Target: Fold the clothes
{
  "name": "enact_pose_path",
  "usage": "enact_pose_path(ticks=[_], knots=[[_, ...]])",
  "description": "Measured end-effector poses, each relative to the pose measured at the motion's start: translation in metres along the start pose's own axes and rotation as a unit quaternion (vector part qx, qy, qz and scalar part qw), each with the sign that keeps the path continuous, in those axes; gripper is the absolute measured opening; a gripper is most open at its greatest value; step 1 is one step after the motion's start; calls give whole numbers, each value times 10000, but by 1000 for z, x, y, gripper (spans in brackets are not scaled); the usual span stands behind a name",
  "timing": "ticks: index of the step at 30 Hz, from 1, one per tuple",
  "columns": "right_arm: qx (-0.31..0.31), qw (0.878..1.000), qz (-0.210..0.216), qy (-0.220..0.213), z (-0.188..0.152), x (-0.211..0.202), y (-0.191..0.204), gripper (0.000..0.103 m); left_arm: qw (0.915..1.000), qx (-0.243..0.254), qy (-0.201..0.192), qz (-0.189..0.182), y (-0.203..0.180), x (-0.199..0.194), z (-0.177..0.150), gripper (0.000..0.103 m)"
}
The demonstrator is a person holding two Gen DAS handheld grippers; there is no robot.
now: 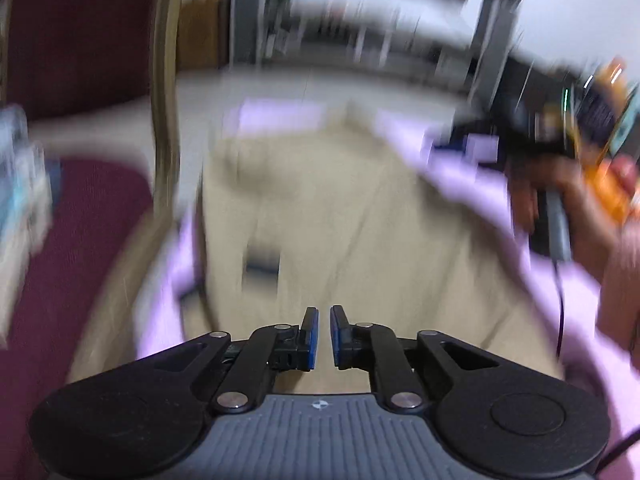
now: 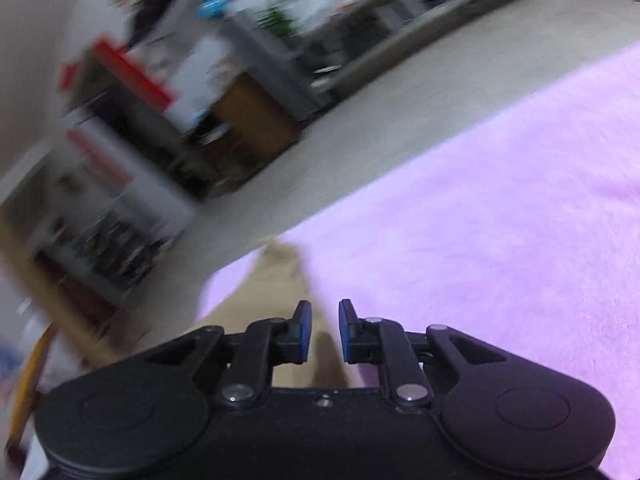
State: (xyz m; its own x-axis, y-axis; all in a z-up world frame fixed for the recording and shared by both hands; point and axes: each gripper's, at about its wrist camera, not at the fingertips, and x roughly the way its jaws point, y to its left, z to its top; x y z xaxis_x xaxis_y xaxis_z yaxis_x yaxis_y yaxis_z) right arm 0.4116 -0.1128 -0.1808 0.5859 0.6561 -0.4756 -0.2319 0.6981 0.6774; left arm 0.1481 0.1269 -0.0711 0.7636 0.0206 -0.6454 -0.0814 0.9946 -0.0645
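One beige garment lies spread over one pink blanket, filling the middle of the left wrist view from the centre down to the bottom edge; a single small dark patch on it, left of centre, is too blurred to identify. The left hand-held gripper sits at the bottom centre of that frame above the garment, its two blue-padded fingers drawn close with only a narrow gap between them and nothing in that gap. At the right edge of the same view one hand grips a grey handle with an orange part beside it (motion blur smears the details). One maroon chair with a tan frame takes up the left side. In the right wrist view the right hand-held gripper is at the bottom centre, its two blue pads set a little wider apart than the left pair and holding nothing. One corner of the garment reaches up from beneath it towards the centre of the frame, lying on the blanket, which covers the right half. Grey floor runs diagonally across the middle, and blurred shelves fill the upper left.
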Motion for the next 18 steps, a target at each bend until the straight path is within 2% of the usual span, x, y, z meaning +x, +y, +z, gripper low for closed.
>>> enact_pose_path(ticks=[2,4,5,6,9,10,11,13,15,18], knots=[[-220,9976,519,401,-3,-14,8,16,9991,161,-378,42,-4,6,21,16],[-298,9883,1133,980,-11,-16,17,16,9985,220,-488,-89,-6,32,41,16],[-270,9809,1437,1280,-16,-15,20,17,9988,173,-337,-309,-4,53,48,16],[-271,9763,1536,1499,-23,-10,21,18,9984,126,-186,-528,-1,74,55,13],[-179,9809,1336,1399,-26,-13,13,17,9942,-239,592,-865,14,137,56,10],[-149,9824,1269,1365,-27,-14,10,5,9927,-377,772,-843,21,154,53,9],[-118,9837,1202,1331,-28,-15,7,0,9935,-570,704,-684,31,159,49,12],[-57,9862,1068,1263,-30,-17,2,0,9909,-1204,392,-451,56,156,45,12],[4,9884,933,1194,-32,-19,-3,0,9865,-1550,103,524,74,147,43,12],[96,9913,731,1091,-35,-23,-11,0,9790,-1190,41,1656,82,138,49,13]])
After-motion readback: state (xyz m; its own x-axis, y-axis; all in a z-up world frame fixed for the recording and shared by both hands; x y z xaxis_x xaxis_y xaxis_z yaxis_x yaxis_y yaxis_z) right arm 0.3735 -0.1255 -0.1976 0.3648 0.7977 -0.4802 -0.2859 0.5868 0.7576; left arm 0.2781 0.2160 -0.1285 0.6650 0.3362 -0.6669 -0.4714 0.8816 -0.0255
